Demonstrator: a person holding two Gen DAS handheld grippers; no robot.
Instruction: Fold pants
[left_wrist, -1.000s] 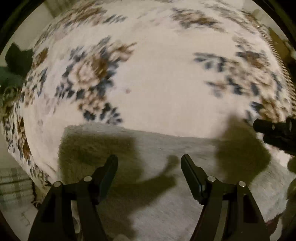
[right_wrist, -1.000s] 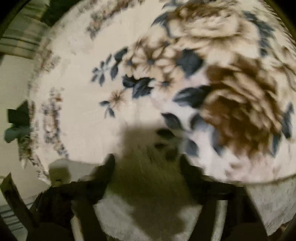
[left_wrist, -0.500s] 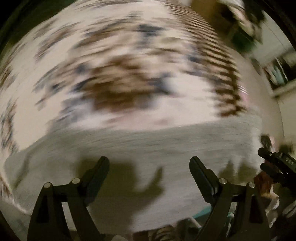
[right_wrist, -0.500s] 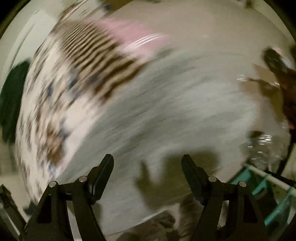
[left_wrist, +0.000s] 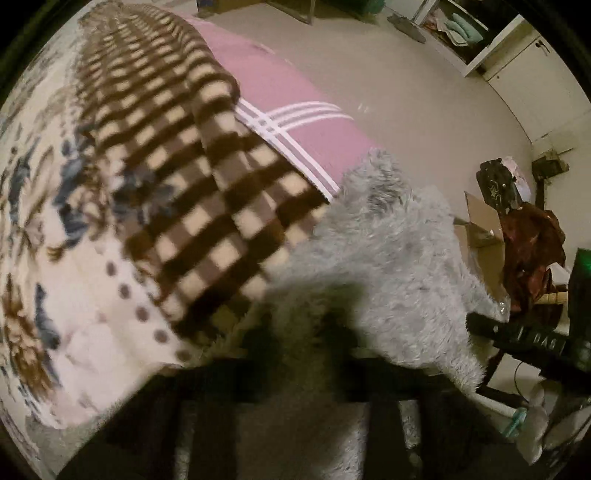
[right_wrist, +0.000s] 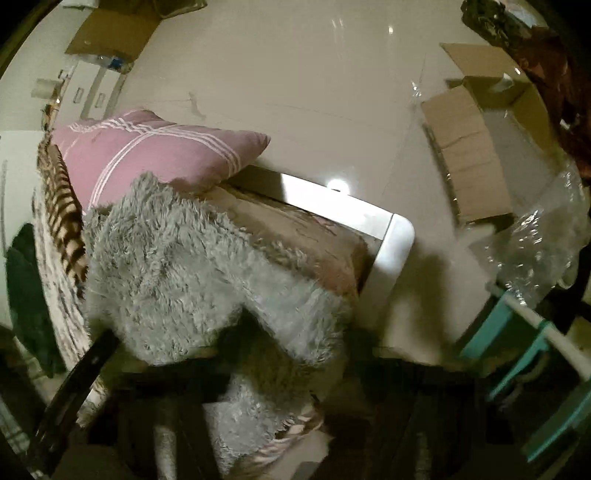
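Grey fuzzy pants (left_wrist: 388, 251): heaped at the bed's corner, by the white bed frame (right_wrist: 391, 240); lower centre to four o'clock in the left view, eight o'clock to centre in the right view.

Left gripper (left_wrist: 301, 339): fingers dark and blurred, just drawn nearly together, pinching grey pile.

Right gripper (right_wrist: 291, 343): fingers likewise just closed to a narrow gap on the pants.

Pink striped pillow (right_wrist: 155, 155): ten o'clock, touching the pants' far edge.

Brown checked blanket (left_wrist: 192, 177): on the floral bedspread (left_wrist: 55, 295).

Cardboard box (right_wrist: 469, 162): on the floor, two o'clock.
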